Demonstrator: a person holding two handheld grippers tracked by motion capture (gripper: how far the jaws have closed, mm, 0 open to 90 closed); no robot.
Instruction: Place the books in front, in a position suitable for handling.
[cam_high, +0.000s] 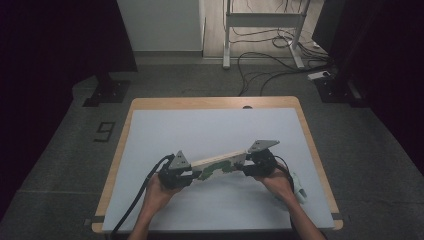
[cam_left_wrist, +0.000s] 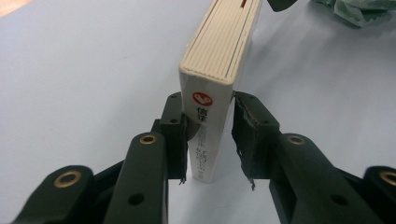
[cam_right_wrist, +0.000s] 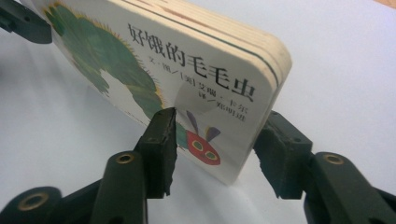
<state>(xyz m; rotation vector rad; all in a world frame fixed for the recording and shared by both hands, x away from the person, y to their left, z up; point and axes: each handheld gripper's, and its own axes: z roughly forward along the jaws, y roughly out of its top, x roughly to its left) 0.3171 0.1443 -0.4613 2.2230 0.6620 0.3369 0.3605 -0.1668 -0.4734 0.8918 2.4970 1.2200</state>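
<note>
High view: we see the thick cream board book with a green caterpillar cover (cam_high: 220, 164) lifted off the pale grey table (cam_high: 210, 130), left gripper (cam_high: 192, 176) clamping its spine end, right gripper (cam_high: 247, 169) pinching the other. Risk: loose-looking right pad, book twists, drops.

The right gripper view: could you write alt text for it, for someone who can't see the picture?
A thick board book with a green caterpillar and Chinese lettering on its cover stands tilted on edge over a pale blue table, its near end between the right gripper's two black jaws. The left jaw touches the cover. At top left, part of another black gripper meets the far end.
</note>
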